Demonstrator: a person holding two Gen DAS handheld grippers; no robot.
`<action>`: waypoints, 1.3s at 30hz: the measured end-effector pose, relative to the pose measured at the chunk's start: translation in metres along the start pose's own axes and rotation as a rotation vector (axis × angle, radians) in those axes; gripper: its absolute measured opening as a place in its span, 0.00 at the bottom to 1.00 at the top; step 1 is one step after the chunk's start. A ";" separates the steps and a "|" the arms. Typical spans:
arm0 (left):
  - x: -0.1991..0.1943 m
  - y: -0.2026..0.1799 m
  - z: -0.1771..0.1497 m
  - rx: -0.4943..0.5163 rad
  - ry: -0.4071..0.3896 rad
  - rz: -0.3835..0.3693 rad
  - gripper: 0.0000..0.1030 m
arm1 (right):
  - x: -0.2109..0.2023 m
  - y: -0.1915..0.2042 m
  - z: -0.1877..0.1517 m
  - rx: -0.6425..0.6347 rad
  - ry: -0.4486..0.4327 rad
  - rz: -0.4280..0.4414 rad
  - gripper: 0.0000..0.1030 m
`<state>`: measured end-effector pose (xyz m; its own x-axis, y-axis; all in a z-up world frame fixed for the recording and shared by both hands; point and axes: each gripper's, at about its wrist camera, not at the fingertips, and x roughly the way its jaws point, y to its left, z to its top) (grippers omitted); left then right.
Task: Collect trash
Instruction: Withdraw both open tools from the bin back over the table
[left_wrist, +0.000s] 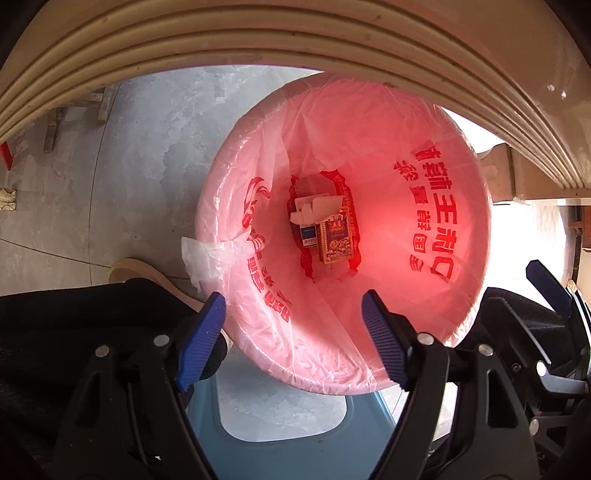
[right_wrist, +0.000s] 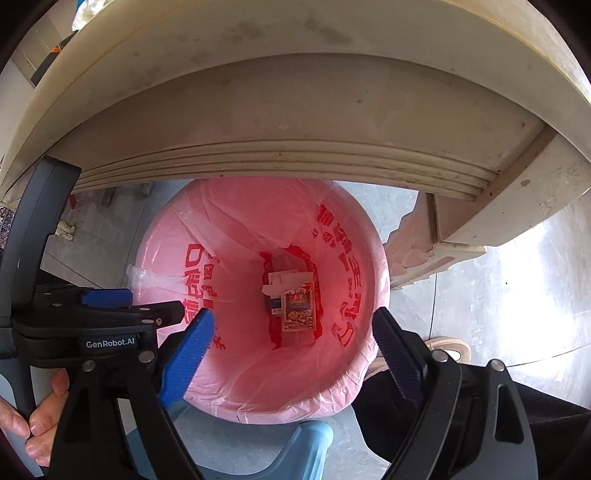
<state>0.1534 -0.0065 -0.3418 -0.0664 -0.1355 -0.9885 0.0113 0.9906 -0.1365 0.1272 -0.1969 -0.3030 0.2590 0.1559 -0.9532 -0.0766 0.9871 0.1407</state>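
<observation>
Both our left gripper (left_wrist: 293, 339) and right gripper (right_wrist: 291, 354) hang spread and empty directly above the pink-lined bin (left_wrist: 476, 236), its trash (left_wrist: 334, 236) already dropped far below.

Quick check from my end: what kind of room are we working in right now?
Probably a lived-in home, maybe a dining or living area. A cream table with moulded edging overhangs a bin lined with a pink printed bag, holding small cartons, on a bare grey floor.
</observation>
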 end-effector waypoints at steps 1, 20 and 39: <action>0.000 0.000 0.000 0.002 -0.003 0.002 0.72 | 0.000 -0.001 0.000 0.000 -0.002 0.000 0.82; -0.110 0.004 -0.048 0.077 -0.185 0.005 0.73 | -0.125 0.004 -0.036 -0.001 -0.283 0.088 0.83; -0.371 0.038 -0.040 -0.046 -0.610 0.118 0.86 | -0.355 0.012 0.008 -0.022 -0.784 0.082 0.93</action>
<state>0.1383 0.0819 0.0221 0.5152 0.0009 -0.8571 -0.0599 0.9976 -0.0350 0.0419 -0.2404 0.0394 0.8544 0.2165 -0.4723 -0.1417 0.9717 0.1890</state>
